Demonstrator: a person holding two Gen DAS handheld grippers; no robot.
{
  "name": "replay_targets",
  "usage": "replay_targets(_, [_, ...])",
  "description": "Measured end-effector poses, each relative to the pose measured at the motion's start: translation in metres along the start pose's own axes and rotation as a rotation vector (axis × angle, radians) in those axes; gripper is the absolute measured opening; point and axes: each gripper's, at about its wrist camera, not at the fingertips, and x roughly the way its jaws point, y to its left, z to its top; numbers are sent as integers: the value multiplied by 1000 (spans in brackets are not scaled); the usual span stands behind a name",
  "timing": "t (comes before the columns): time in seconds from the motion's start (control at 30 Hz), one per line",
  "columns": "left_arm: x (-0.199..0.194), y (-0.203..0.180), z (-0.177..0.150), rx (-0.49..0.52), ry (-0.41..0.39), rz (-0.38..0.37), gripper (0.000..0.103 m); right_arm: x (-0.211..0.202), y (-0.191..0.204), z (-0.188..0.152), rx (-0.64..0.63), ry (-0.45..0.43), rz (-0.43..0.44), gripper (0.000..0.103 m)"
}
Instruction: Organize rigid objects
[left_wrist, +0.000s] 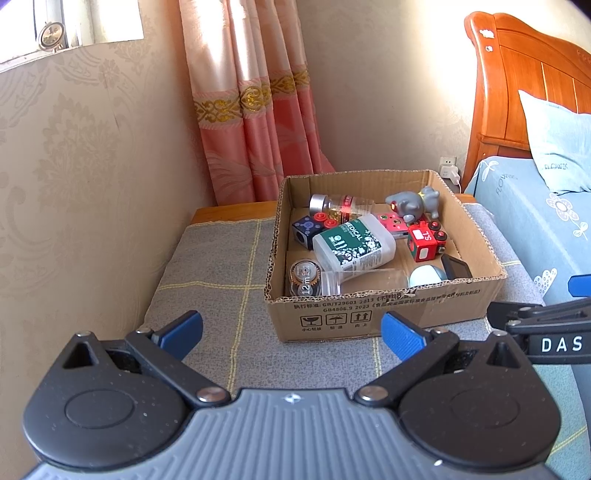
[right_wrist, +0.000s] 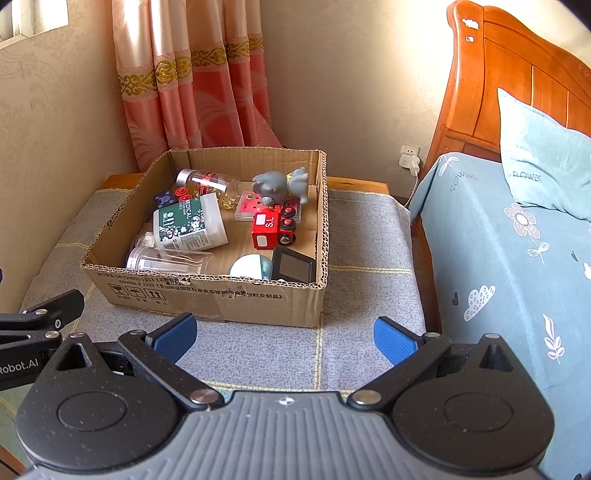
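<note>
An open cardboard box (left_wrist: 369, 314) (right_wrist: 207, 295) stands on a grey cloth-covered bedside table. It holds a white-and-green MEDICAL bottle (left_wrist: 354, 243) (right_wrist: 190, 225), a red toy train (left_wrist: 424, 242) (right_wrist: 271, 229), a grey elephant figure (left_wrist: 413, 205) (right_wrist: 280, 184), a clear jar with a silver lid (left_wrist: 340, 205) (right_wrist: 207, 182), a clear tube (right_wrist: 166, 260), a tape roll (left_wrist: 304, 275) and a small black screen (right_wrist: 293, 264). My left gripper (left_wrist: 291, 334) is open and empty in front of the box. My right gripper (right_wrist: 284, 338) is open and empty, beside the left.
A bed with blue floral bedding (right_wrist: 509, 258) and a wooden headboard (right_wrist: 517, 74) lies to the right. A pink curtain (left_wrist: 255, 110) and wallpapered wall stand behind the table. A wall socket with a charger (right_wrist: 410, 157) sits by the headboard. Grey cloth (left_wrist: 214, 266) spreads left of the box.
</note>
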Motion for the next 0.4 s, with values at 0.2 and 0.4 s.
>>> replay_targets(0.2, [0, 0, 0, 0, 0, -1, 102, -2, 0, -1, 1, -3, 0, 103])
replay_targets(0.4, [-4, -1, 0, -1, -4, -9, 102, -4, 0, -1, 3, -8, -2, 103])
